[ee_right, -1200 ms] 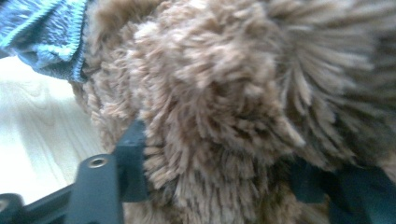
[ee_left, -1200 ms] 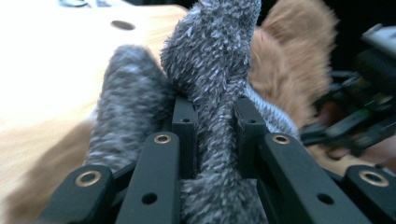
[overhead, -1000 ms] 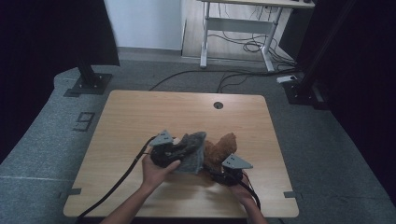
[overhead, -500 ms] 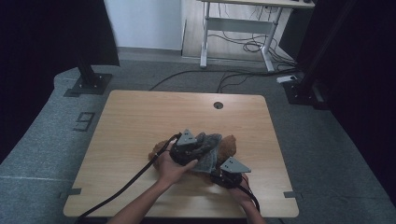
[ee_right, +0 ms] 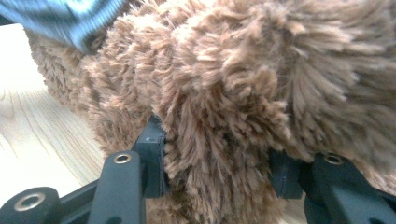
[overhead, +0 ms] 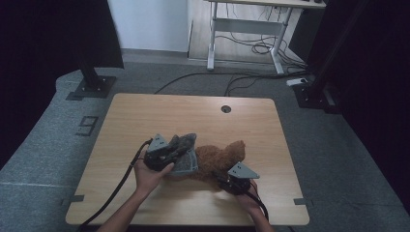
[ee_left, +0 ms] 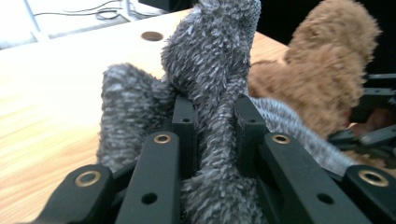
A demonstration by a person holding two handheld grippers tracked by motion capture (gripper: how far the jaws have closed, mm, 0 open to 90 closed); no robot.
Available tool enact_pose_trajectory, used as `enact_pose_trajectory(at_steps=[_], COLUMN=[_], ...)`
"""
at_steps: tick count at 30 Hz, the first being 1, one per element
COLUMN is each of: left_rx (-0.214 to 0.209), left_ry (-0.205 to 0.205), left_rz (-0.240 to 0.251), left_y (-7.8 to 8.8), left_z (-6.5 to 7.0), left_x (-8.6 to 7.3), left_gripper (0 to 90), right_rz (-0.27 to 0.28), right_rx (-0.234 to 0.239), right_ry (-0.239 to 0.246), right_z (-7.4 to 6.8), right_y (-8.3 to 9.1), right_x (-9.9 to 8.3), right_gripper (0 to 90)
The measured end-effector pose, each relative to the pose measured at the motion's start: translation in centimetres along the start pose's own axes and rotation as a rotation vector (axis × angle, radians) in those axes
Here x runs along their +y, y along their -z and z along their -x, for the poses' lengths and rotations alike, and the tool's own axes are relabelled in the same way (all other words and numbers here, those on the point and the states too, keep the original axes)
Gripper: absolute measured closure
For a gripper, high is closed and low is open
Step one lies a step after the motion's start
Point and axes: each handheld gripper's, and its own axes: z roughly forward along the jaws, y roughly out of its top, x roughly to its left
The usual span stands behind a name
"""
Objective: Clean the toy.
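A brown plush bear (overhead: 220, 157) lies near the front of the wooden table (overhead: 145, 116). My left gripper (overhead: 180, 151) is shut on a grey fuzzy knitted piece (overhead: 187, 162) at the bear's left side. In the left gripper view the grey pile (ee_left: 210, 56) is squeezed between the jaws of the left gripper (ee_left: 215, 116), with the bear (ee_left: 322, 70) behind it. My right gripper (overhead: 222, 180) sits at the bear's front right. Its jaws have just been closing, and in the right gripper view the right gripper (ee_right: 217, 154) presses into the brown fur (ee_right: 261, 70).
A round cable hole (overhead: 226, 109) sits near the table's far edge. Black cables trail from both grippers off the front edge. Beyond the table, on the grey floor, are a black stand base (overhead: 92, 87) and a white desk frame (overhead: 246, 29) with loose cables.
My left gripper swung right over the bear, then came back left with the grey piece, so more of the brown bear shows. The right hand has stayed put.
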Motion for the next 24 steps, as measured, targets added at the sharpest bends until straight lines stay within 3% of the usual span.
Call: enact_pose_trajectory(at_steps=[6,9,13,17,20,24], left_rx=[0.029,0.071,0.064,0.03,-0.036,-0.135], left_ry=[0.099,0.149,0.208,0.162,0.095,0.026], left_rz=[-0.016,-0.036,-0.046,0.009,0.055,0.062], left_y=[1.0,1.4,1.8,2.4,2.2,0.0], left_z=[-3.4,-5.2,-6.6,-4.9,-2.2,1.6], left_x=[-2.5,-3.9,-5.0,-3.1,-0.4,2.7], left_gripper=[74.6,74.7,74.8,75.1,75.1,75.0], right_rz=[0.004,0.002,0.002,0.002,0.003,0.002], right_rx=[-0.001,-0.005,-0.008,-0.015,-0.011,-0.008], right_ry=[-0.007,-0.009,-0.025,-0.026,-0.032,-0.031], right_z=[0.2,0.2,0.5,0.5,0.6,0.5], right_y=[0.0,0.0,0.0,-0.1,0.0,0.0], right_x=[-0.1,-0.1,-0.2,-0.1,-0.1,-0.1], right_gripper=[49.2,49.4,50.2,50.9,51.0,51.0])
